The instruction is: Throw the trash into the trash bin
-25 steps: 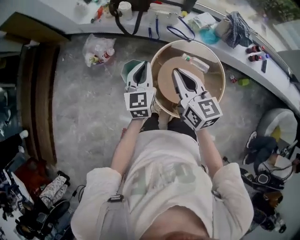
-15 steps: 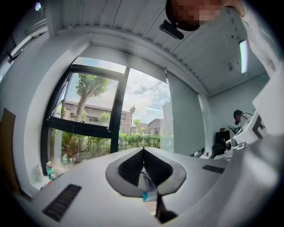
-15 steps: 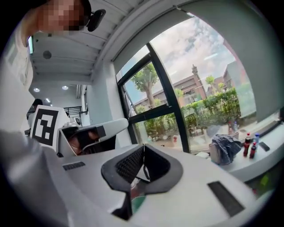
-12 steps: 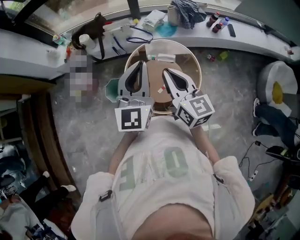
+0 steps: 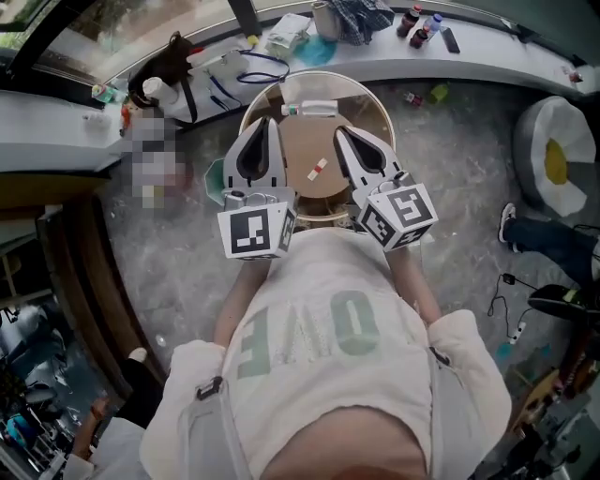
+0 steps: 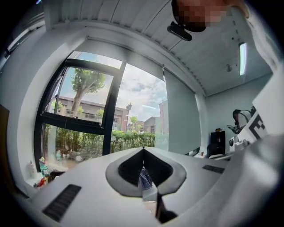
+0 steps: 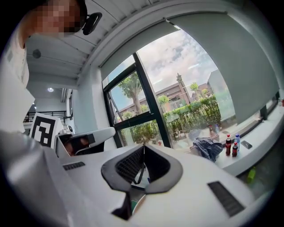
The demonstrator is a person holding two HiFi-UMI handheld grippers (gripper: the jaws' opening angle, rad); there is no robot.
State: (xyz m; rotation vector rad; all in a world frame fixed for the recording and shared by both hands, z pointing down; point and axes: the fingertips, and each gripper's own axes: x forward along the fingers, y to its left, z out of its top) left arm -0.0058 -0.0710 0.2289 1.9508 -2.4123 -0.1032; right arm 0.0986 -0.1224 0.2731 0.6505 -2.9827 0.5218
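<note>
The head view shows a round wooden table [image 5: 375, 117] in front of me. A clear plastic bottle [image 5: 311, 110] lies at its far edge, and a small red-and-white wrapper [image 5: 318, 170] lies on the inner disc. A green trash bin [image 5: 217, 176] stands on the floor left of the table, mostly hidden behind my left gripper [image 5: 265, 125]. That gripper is held level above the table's left rim, shut and empty. My right gripper [image 5: 343, 134] hangs over the table's right half, also shut with nothing in it. Both gripper views look out at the window, with the left gripper's [image 6: 143, 150] and the right gripper's [image 7: 143, 146] jaws meeting at the tips.
A long grey window ledge [image 5: 487, 56] curves behind the table, carrying drink bottles [image 5: 418, 21], a checked cloth [image 5: 361, 14], cables and a dark bag [image 5: 164, 70]. A white and yellow cushion [image 5: 553, 150] sits on the floor at right. Clutter lies at lower left.
Both grippers have lifted from low over the table and now point level, closer to the camera. The head view has swung, so the table sits higher in frame. Both stay shut.
</note>
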